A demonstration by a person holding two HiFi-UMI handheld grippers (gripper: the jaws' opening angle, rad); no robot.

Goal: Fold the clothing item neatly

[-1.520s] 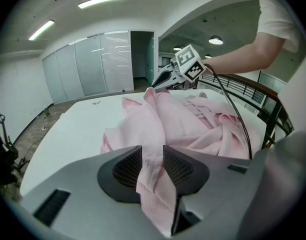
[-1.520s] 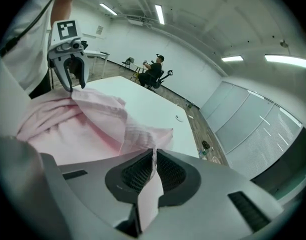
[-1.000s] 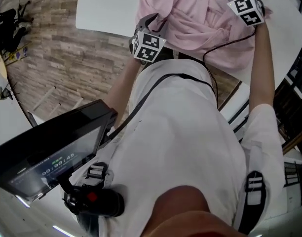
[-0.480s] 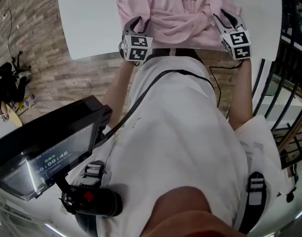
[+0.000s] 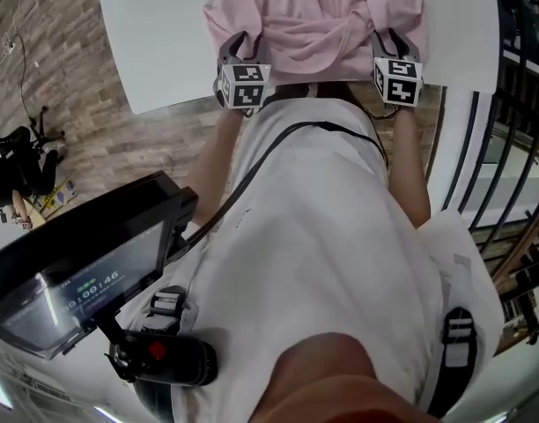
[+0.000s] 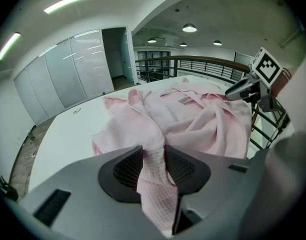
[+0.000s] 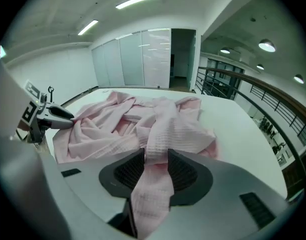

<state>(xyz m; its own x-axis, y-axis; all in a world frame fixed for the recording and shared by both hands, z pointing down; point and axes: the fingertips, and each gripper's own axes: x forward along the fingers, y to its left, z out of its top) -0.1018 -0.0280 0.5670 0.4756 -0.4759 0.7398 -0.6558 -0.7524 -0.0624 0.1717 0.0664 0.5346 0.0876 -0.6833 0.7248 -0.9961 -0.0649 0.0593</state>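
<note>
A pink waffle-weave garment [image 5: 315, 14] lies crumpled on the white table [image 5: 164, 33], its near hem at the table's front edge. My left gripper [image 5: 231, 48] is shut on the hem's left corner. In the left gripper view the pink cloth [image 6: 155, 179] runs down between the dark pads of that gripper [image 6: 152, 154]. My right gripper [image 5: 389, 42] is shut on the hem's right corner, and in the right gripper view a strip of the cloth [image 7: 152, 194] hangs through its jaws [image 7: 156, 156]. Each gripper shows in the other's view: the right gripper [image 6: 243, 89] and the left gripper [image 7: 57, 115].
The person's white shirt [image 5: 331, 263] fills the middle of the head view. A black screen on a mount [image 5: 84, 263] sits at the lower left. Wood-pattern floor [image 5: 67, 104] lies to the left, and a dark railing [image 5: 516, 148] runs close on the right.
Both grippers came back toward the table's near edge, drawing the pink hem with them. The right one rolled and sank to level with the left. The garment now lies squarer across the table.
</note>
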